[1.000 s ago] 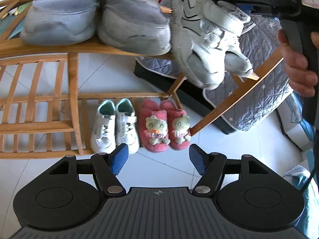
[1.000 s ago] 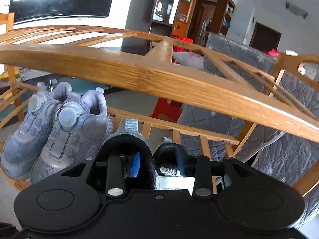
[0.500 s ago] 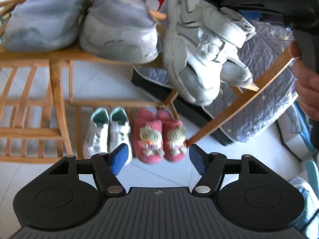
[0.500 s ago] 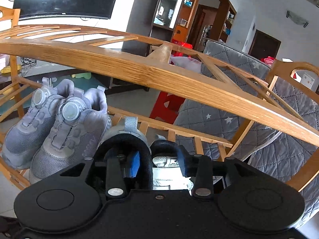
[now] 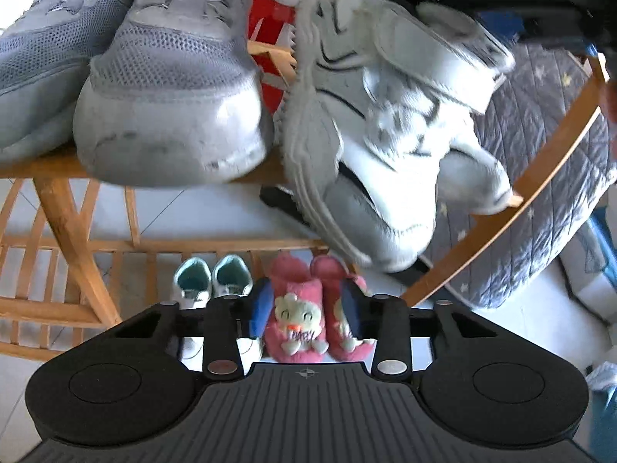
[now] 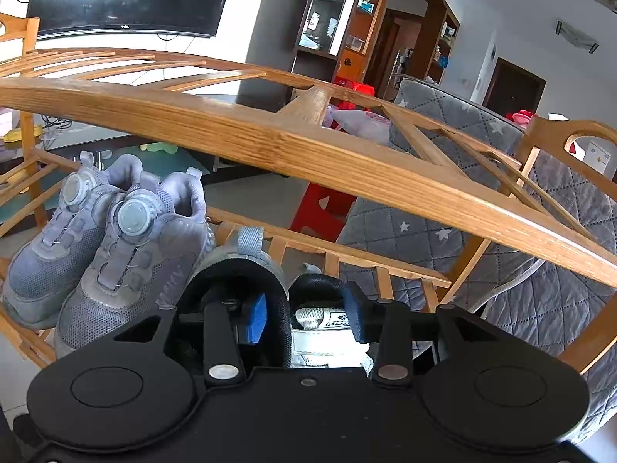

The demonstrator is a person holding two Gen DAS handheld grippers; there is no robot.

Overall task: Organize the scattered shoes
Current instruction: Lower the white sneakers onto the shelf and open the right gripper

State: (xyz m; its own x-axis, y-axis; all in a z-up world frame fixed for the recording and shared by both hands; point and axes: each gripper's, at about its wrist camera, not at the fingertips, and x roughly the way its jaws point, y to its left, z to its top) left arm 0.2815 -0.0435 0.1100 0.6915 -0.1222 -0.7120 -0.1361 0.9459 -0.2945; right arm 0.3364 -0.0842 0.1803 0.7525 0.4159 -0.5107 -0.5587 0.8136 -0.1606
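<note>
Our right gripper (image 6: 304, 318) grips the white sneakers (image 5: 385, 123) on the rack (image 6: 308, 150), right of the grey pair (image 6: 115, 239); our left gripper (image 5: 304, 308) gapes empty.

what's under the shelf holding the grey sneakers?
On a lower rack shelf: a white pair with teal lining and pink plush slippers, side by side. The left gripper hides their toes, and the grey sneakers cover the rest.
</note>
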